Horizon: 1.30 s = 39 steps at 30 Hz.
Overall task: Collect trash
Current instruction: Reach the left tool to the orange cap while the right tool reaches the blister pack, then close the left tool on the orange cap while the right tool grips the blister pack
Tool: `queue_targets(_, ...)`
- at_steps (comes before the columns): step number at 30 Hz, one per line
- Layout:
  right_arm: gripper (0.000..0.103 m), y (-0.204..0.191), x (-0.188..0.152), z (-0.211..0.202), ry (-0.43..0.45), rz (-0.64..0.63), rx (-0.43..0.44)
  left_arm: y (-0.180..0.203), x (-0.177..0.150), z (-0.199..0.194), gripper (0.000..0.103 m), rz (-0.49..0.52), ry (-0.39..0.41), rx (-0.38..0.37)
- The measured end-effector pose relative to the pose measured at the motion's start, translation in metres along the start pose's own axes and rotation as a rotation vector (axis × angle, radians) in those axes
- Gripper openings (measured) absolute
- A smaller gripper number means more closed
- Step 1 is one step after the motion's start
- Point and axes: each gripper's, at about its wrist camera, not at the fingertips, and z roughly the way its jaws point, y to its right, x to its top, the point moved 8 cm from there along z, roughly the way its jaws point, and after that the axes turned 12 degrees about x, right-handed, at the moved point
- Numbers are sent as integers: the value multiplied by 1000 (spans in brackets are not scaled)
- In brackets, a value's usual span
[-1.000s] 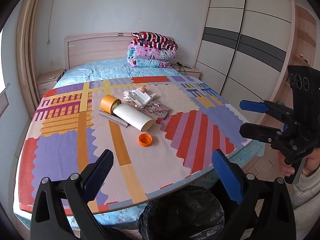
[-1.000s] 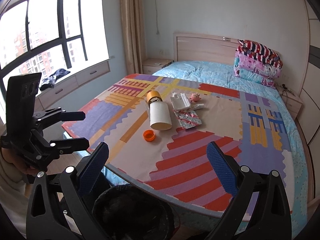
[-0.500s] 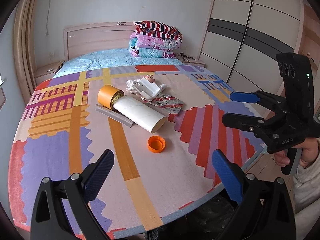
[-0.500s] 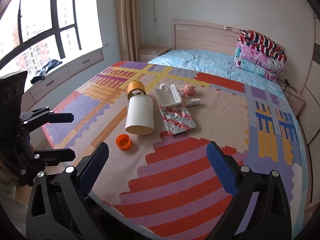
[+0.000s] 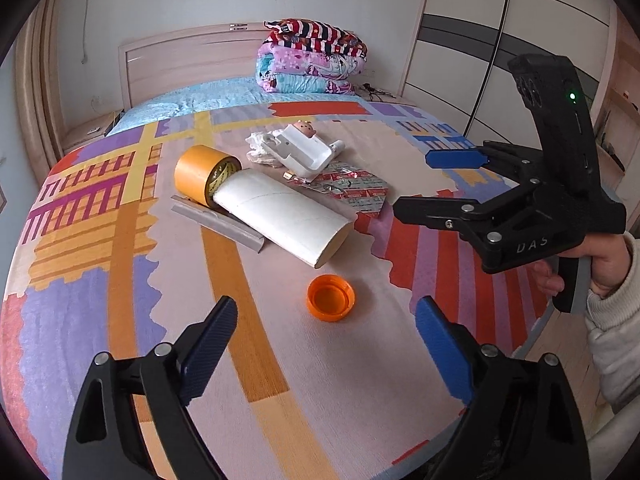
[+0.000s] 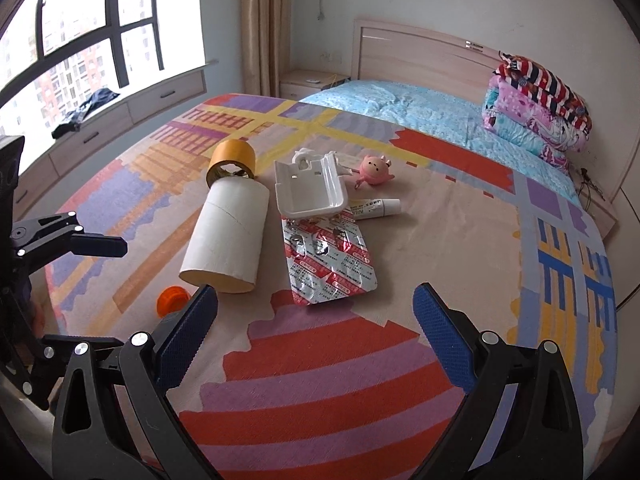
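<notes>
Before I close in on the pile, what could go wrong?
The left hand-held gripper, its jaws closing with nothing between them, faces the small orange plastic cap, which could skid on the patterned mat. The white cardboard tube lies on its side and may roll. The right hand-held gripper hovers nearby; they could collide.

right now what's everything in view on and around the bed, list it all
orange plastic bottle cap: 1, orange, nearest the left gripper
white cardboard tube: 1, white, lying mid-mat
tan tape roll: 1, tan, at the tube's far end
grey flat strip: 1, grey, beside the tube
red foil blister sheet: 1, red and silver, right of the tube
white plastic tray: 1, white, behind the sheet
pink toy figure: 1, pink, behind the tray
white ointment tube: 1, white, right of the tray
folded blankets: 1 stack, striped and pink, by the headboard
left gripper: 1, black with blue pads, closing, nothing between
right gripper: 1, black with blue pads, open, empty
</notes>
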Motion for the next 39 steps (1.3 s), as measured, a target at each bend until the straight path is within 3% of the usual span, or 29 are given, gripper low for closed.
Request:
queue_targets(7,98,13,3,23,-44,1,-5,3,0,14,75,23,-10,7)
queue_targets(10,80,17,3,32,-63,9,-3,5,0,21,70,40,-16,8)
queue_targets(11,76,20,3,35,-66,13,-3,6,-1,23,64,50,-23,8)
queue_targets(13,75,22,4,38,-66,19,0,7,-4,30,54,70,-44,27)
queue_targets(16,74,22,5,40,-64,14,3,8,-3,32,52,84,-33,42)
queue_targets(19,62,20,5,45,-71,10,7,8,-1,34,45,95,-22,66)
queue_targets(22,62,19,5,45,-66,4,6,5,0,35,30,92,-17,83)
queue_targets(39,60,1,1,-6,-10,32,-8,12,-6,-12,29,61,31,49)
